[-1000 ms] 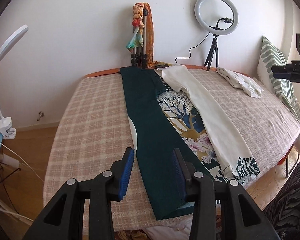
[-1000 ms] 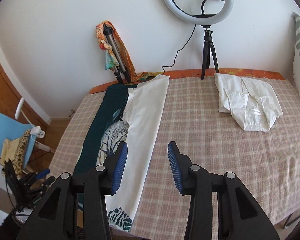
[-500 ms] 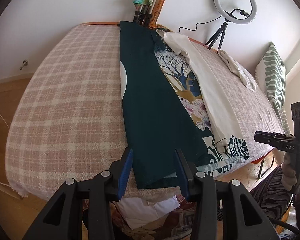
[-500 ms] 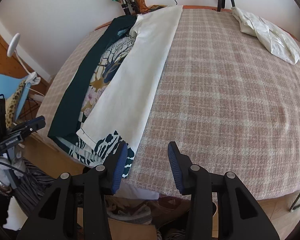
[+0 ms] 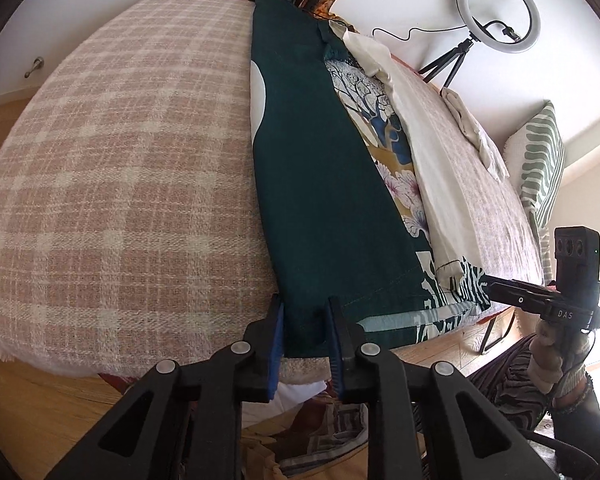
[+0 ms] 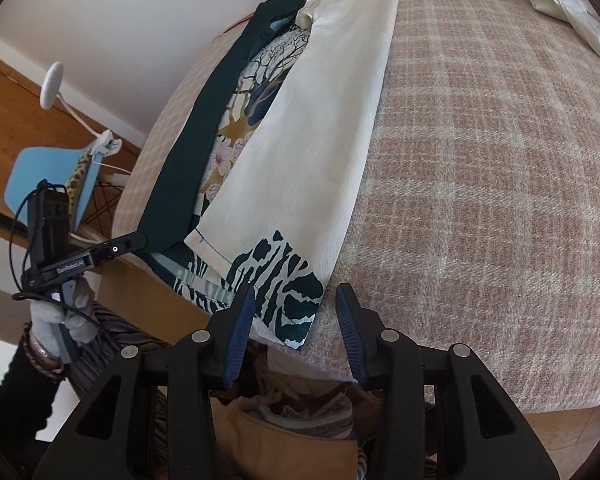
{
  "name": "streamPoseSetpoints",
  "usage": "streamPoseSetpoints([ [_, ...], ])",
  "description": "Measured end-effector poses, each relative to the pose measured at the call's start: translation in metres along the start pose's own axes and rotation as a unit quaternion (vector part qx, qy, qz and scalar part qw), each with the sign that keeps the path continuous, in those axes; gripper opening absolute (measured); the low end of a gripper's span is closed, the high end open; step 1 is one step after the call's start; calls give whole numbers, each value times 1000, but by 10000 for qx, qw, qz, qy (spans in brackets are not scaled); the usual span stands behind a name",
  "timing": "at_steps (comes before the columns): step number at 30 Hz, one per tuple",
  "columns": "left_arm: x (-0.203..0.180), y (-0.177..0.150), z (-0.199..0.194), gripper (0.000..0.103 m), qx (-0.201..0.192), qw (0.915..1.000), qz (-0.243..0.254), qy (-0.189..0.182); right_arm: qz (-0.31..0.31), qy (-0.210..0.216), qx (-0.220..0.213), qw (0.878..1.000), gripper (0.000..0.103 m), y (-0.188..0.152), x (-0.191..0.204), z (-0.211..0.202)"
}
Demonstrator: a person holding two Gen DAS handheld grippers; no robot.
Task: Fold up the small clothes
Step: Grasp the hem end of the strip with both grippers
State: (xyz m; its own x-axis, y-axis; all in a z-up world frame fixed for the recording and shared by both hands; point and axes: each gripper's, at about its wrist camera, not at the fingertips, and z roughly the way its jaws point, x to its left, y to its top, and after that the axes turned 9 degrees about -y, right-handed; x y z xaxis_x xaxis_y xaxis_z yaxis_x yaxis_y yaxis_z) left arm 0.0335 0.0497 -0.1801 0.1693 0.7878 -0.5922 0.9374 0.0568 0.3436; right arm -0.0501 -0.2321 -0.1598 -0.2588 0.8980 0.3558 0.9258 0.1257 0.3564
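Left gripper [image 5: 305,322] stands open astride the dark green panel's [image 5: 320,184] near hem at the bed's [image 5: 112,184] edge. Right gripper [image 6: 295,309] gapes around the cream panel's [image 6: 320,128] printed corner. Judged: one long garment, two corners; both must clamp next. One folded shirt [image 6: 568,4] waits behind.

The long cloth [image 5: 324,184] lies on the bed [image 5: 112,184], from its far edge to its near edge. The left gripper [image 5: 305,322] sits at the near end of the cloth, one finger on each side of its left corner. The right gripper [image 6: 294,314] sits at the near end too, around the right corner [image 6: 288,300]. Right of the cloth, near the far edge of the bed, lies a crumpled shirt [image 5: 474,132]. Behind the shirt stands a ring light [image 5: 496,12], maybe on the bed itself. A pillow [image 5: 538,164] lies further right of the cloth.
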Motion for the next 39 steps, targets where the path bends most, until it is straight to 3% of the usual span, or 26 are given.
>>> streamPoseSetpoints([
  [2, -6, -1, 2, 12, -2, 9998, 192, 63, -117, -9, 15, 9999, 32, 0, 3, 1],
  [3, -8, -1, 4, 6, 21, 9996, 265, 73, -126, -4, 76, 9999, 15, 0, 4, 4],
  [4, -10, -1, 5, 5, 23, 9995, 317, 84, -121, -1, 146, 9998, 7, 1, 4, 9],
  [8, -19, -1, 4, 1, -65, 9988, 483, 47, -152, 77, 64, 9998, 5, 2, 7, 11],
  [14, -28, 8, -12, 0, -398, 9978, 504, -181, 376, 708, -38, 9968, 3, 8, -7, 7],
  [18, -29, 19, -19, 0, -561, 9970, 386, -381, 735, 1077, -157, 9913, 2, 15, -16, 1],
  [24, -28, 40, -23, 0, -798, 9951, 237, -531, 986, 1300, -371, 9859, 2, 32, -25, -6],
  [30, -26, 72, -22, 0, -1048, 9931, 142, -507, 1244, 1250, -511, 9830, 2, 57, -38, -9],
  [39, -13, 128, 9, 0, -1171, 9930, -24, -177, 1590, 1074, -702, 9789, 2, 125, -62, 11],
])
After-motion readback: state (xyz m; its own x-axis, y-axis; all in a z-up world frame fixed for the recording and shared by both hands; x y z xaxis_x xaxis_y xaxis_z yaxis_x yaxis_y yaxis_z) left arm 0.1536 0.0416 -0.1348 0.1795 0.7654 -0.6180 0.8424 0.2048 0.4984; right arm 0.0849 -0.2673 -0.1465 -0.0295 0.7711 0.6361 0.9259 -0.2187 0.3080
